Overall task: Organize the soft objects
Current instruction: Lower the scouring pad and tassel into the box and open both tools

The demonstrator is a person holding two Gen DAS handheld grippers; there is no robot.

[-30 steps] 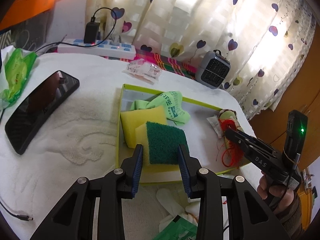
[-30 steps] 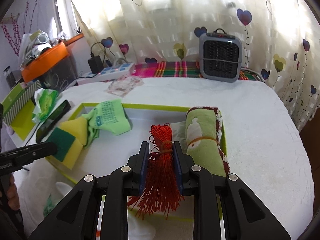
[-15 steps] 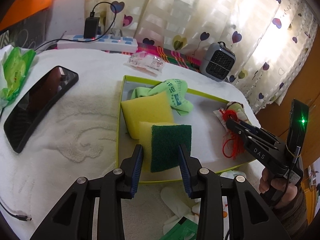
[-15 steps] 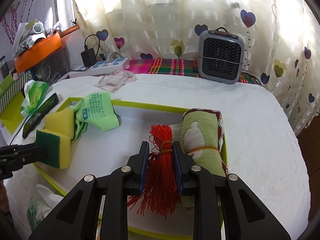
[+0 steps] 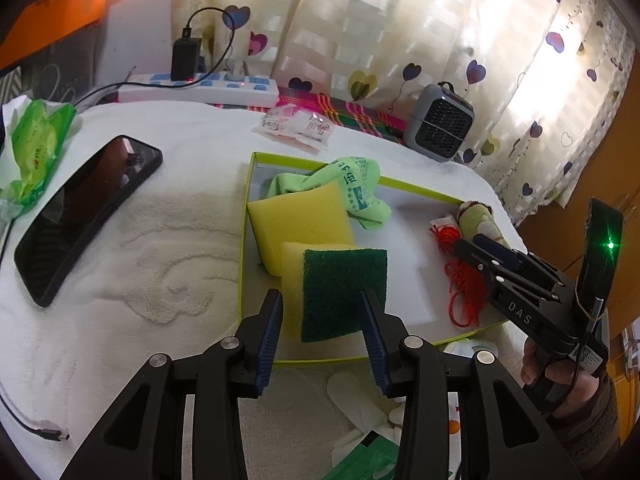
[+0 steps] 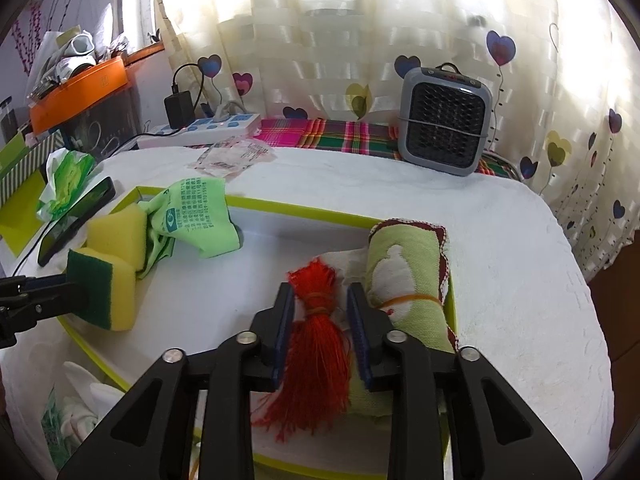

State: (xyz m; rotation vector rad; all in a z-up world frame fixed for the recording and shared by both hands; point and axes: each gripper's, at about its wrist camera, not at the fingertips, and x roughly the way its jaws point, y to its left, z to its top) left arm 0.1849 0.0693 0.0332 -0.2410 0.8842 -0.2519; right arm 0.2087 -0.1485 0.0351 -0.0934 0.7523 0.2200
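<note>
A lime-rimmed white tray (image 5: pixel 320 360) (image 6: pixel 300 206) lies on the white towel. My left gripper (image 5: pixel 320 300) is opening around a yellow sponge with a green scouring face (image 5: pixel 344 288) (image 6: pixel 100 292), which rests in the tray's near left corner; the pads no longer squeeze it. Behind it sit a plain yellow sponge (image 5: pixel 300 228) and a crumpled green cloth (image 5: pixel 356 184). My right gripper (image 6: pixel 319 294) is opening too, with a red tassel (image 6: pixel 316 336) (image 5: pixel 464 280) loose between its pads and a gap on each side. A rolled green towel (image 6: pixel 404 276) lies right of the tassel.
A black phone (image 5: pixel 84 216) and a green tissue pack (image 5: pixel 36 148) lie left of the tray. Behind it are snack packets (image 5: pixel 296 128), a power strip (image 5: pixel 200 86) and a small grey heater (image 6: pixel 444 120). White wrappers (image 5: pixel 360 400) lie before the tray.
Both pairs of jaws have widened. The right pads, earlier pinched on the tassel's bound neck, now stand off it. The left pads have eased away from the green-faced sponge.
</note>
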